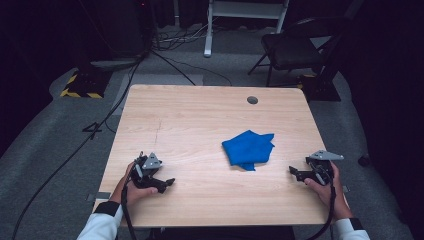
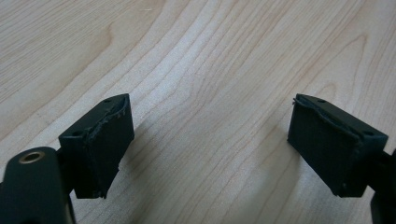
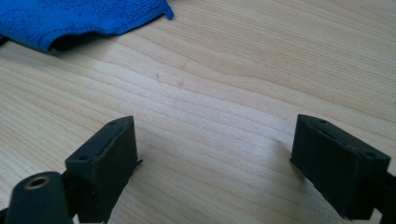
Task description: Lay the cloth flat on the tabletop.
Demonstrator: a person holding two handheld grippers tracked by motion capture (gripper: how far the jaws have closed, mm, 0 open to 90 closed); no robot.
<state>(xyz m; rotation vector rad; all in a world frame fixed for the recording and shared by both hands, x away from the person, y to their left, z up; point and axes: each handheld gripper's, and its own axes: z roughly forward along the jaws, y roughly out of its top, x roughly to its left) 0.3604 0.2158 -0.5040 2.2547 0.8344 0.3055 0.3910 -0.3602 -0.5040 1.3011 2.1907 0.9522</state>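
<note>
Looking like the start: both grippers, left (image 1: 167, 183) and right (image 1: 292, 171), rest on the surface (image 1: 200, 125), jaws apart and empty. Next I'd guess the right reaches for the cloth (image 1: 248, 149) edge.

No readable text, label or number anywhere.

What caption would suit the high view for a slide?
Two hand-held grippers, left gripper and right gripper, rest open on a wooden table beside a folded blue cloth.
</note>
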